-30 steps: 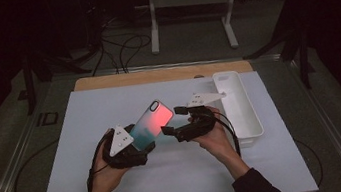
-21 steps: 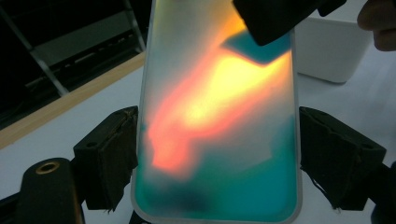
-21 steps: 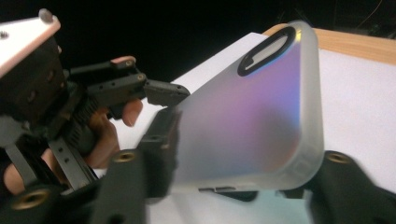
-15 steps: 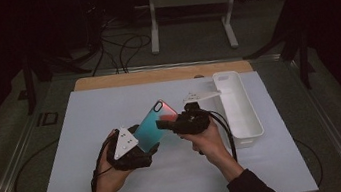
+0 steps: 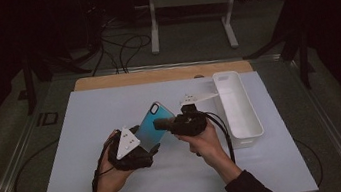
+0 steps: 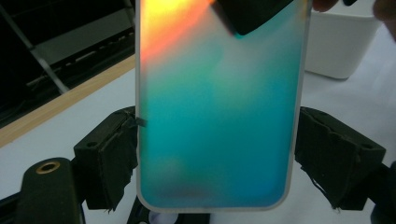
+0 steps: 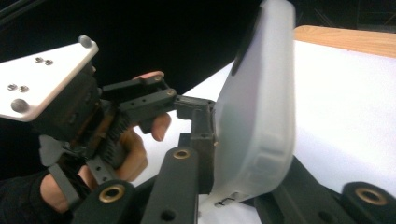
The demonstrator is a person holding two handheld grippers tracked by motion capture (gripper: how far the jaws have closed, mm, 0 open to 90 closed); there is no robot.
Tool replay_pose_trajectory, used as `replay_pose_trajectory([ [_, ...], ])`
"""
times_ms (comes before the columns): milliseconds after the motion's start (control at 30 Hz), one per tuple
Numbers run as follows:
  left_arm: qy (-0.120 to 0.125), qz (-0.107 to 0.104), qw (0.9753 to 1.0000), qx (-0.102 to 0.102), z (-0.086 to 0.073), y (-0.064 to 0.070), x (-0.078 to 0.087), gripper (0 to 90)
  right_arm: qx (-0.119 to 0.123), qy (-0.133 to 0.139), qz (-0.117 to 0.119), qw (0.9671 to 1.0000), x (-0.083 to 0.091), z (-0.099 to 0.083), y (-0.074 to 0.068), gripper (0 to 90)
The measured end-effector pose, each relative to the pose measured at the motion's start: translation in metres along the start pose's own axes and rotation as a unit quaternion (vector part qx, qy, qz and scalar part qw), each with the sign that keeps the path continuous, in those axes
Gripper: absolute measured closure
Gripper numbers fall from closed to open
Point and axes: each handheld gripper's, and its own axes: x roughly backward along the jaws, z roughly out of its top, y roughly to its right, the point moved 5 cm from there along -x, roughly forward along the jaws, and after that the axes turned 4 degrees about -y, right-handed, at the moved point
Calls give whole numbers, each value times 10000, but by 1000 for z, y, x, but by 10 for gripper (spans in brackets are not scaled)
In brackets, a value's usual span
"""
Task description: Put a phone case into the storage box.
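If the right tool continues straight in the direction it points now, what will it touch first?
The right tool points left, at the teal phone case held edgewise by the left tool. Its jaws already sit around the case's edge, so the case comes first; beyond it probably the left tool, though depth is unclear.

Frosted matt plastic phone case (image 6: 219, 116)

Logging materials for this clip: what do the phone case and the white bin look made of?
The phone case looks like soft frosted plastic or silicone: translucent milky rim, matte back with a teal-to-orange gradient, held by the left gripper. The white bin looks like rigid moulded plastic: smooth, opaque, thin walls and rounded corners. Neither can be told for certain.
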Motion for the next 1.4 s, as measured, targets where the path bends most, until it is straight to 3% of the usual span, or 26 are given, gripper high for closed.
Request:
replay_pose_trajectory([
  [67, 40, 104, 9999, -57, -1, 0, 0, 171, 52, -3, -12, 10000, -1, 0, -3, 861],
  [100, 59, 0, 10000, 20, -2, -1, 0, 217, 98, -5, -24, 9999, -2, 0, -4, 865],
  [167, 156, -33, 9998, 104, -1, -3, 2, 198, 218, -22, -133, 9997, -2, 1, -5, 866],
  [333, 165, -235, 9992, 270, 0, -8, 6, 150, 248, -74, -202, 9995, -1, 2, -4, 867],
  [633, 10, -757, 9957, 537, -3, -12, 4, 62, 351, -90, -321, 9988, 5, 2, 0, 865],
  [833, -21, -863, 9946, 584, -4, -12, 5, 24, 523, -112, -381, 9978, 12, 4, 0, 865],
  [933, -22, -869, 9943, 621, -4, -12, 4, 13, 735, -126, -418, 9963, 15, 4, -1, 864],
  [1167, -2, -1100, 9921, 595, -4, -8, 3, 13, 954, -149, -188, 9952, 18, 5, -11, 864],
  [1267, 2, -1322, 9897, 557, -4, -4, 2, 37, 1082, -172, 25, 9940, 18, 5, -18, 864],
  [1400, -6, -1530, 9870, 486, -4, 2, 1, 114, 1362, -224, 401, 9896, 18, 5, -27, 864],
])
